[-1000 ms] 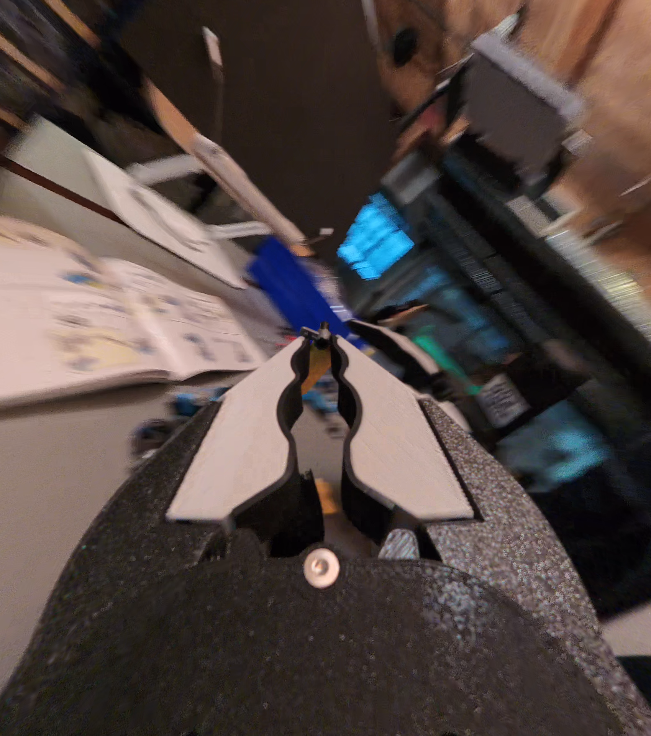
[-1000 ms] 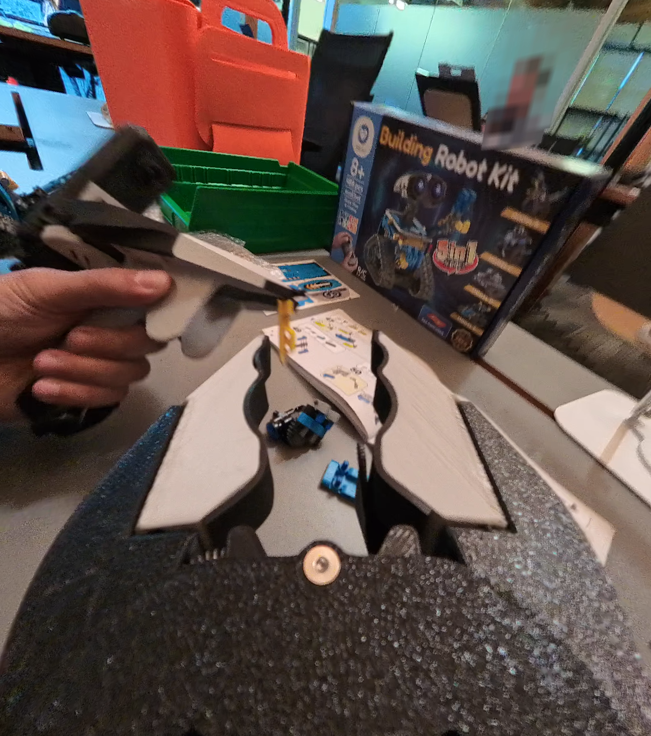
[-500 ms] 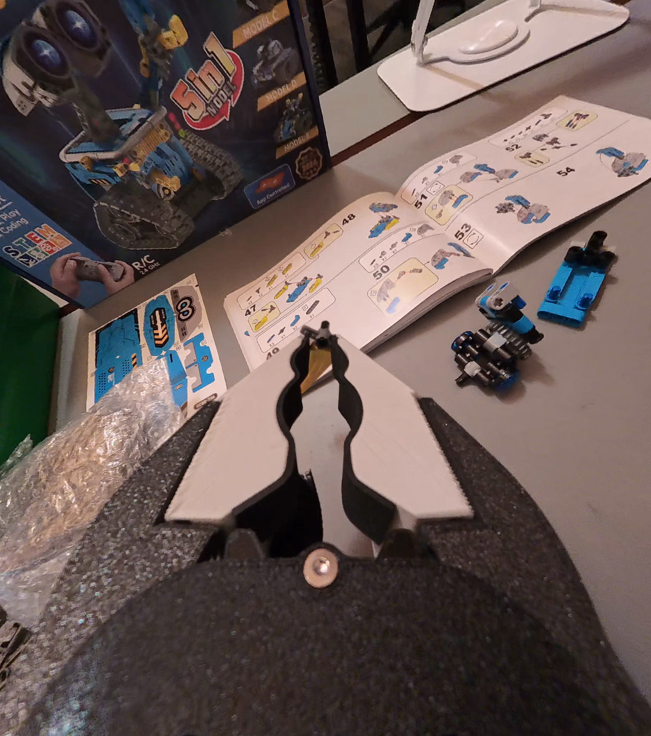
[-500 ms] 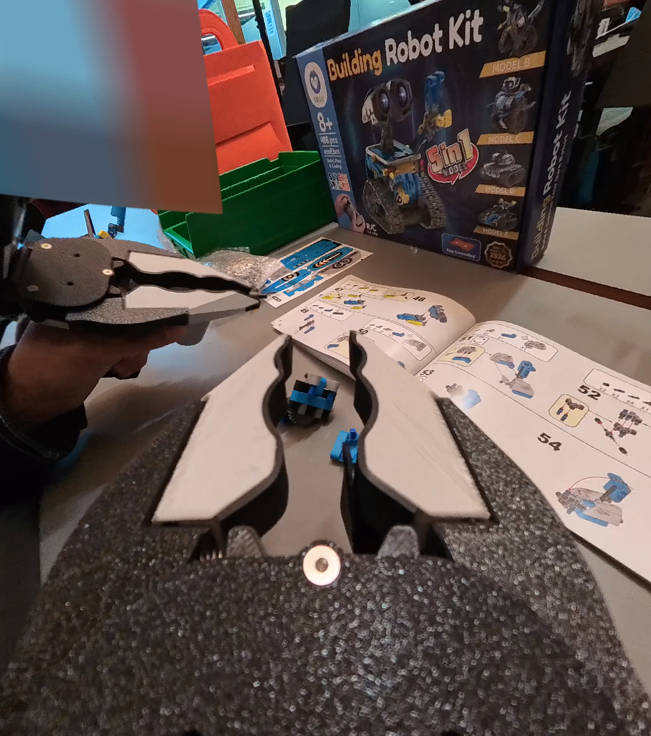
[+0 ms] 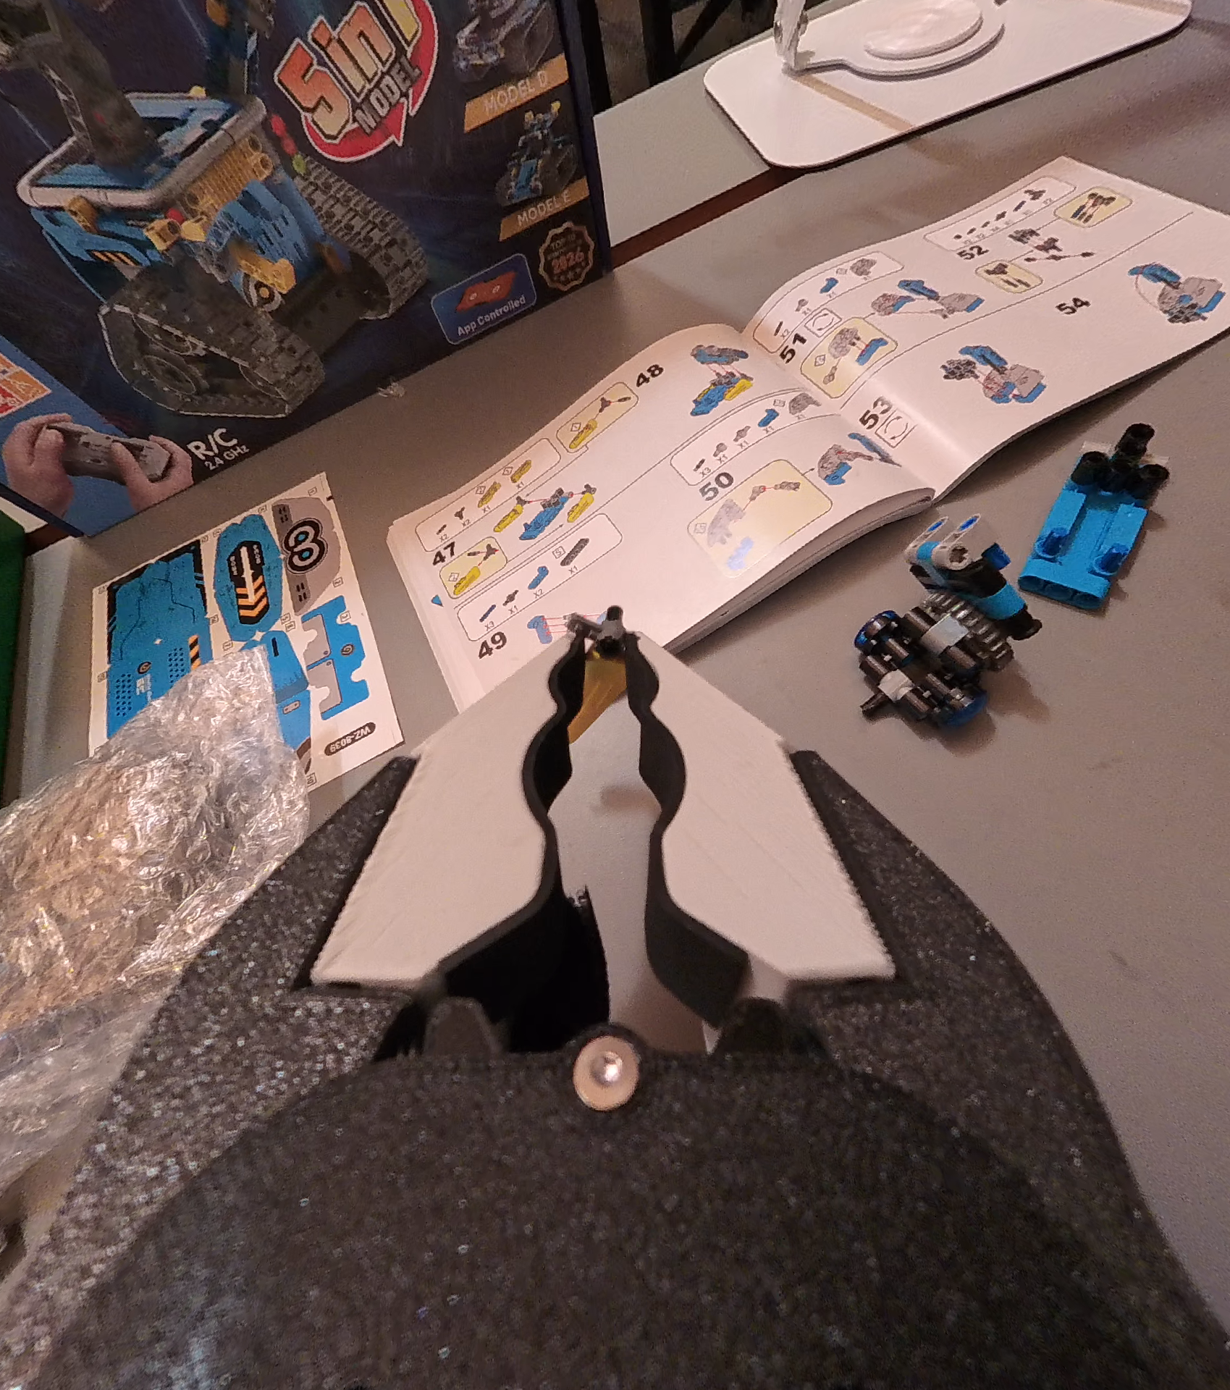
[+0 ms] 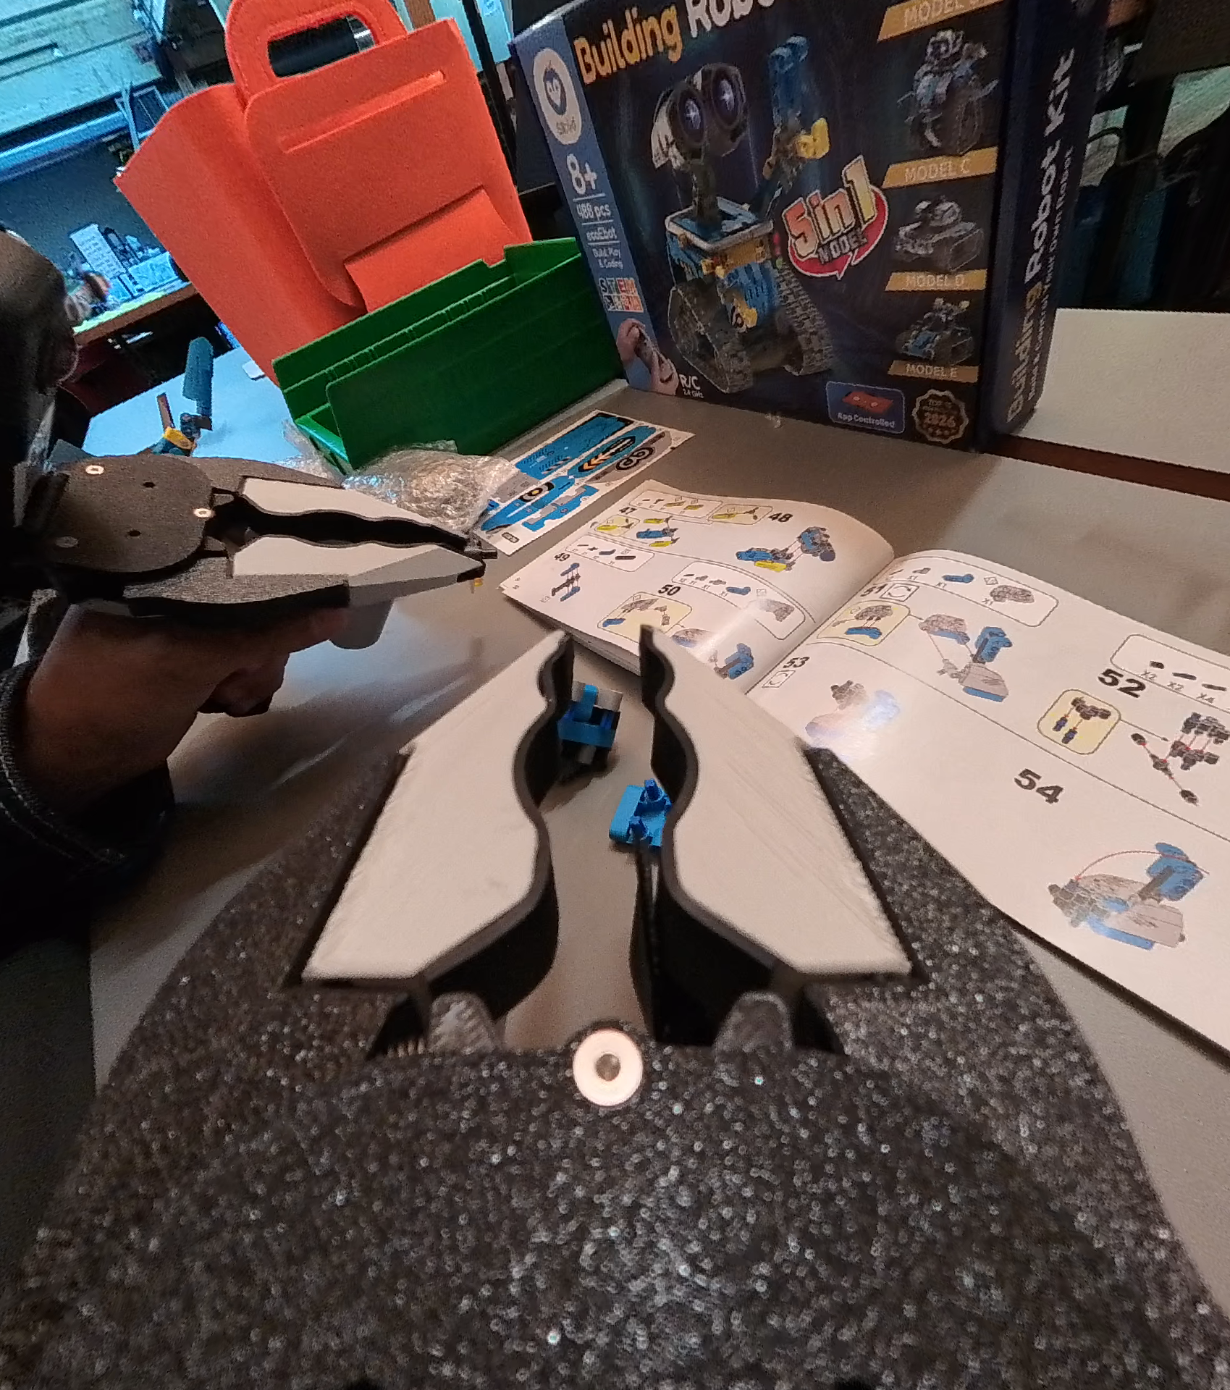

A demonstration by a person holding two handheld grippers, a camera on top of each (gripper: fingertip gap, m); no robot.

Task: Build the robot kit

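setting: workshop or makerspace. evidence: grey worktable point(image 6: 1161, 361); robot kit box point(image 6: 785, 210) ahead of the right gripper point(image 6: 604, 647); open instruction booklet point(image 6: 973, 677); green bin point(image 6: 446, 361); further benches behind.

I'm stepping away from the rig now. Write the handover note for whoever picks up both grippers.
Left gripper: shut on a small yellow piece, held above the near corner of the open instruction booklet.
Right gripper: open, empty, low over the grey table, with the small black-and-blue assembly between its fingers, not gripped.
On the table: that assembly beside a flat blue part, a sticker sheet, crumpled plastic wrap, the kit box, a green tray.
Done: yellow piece picked up.
Left: the yellow piece is not joined to anything; assembly and blue part lie separate.
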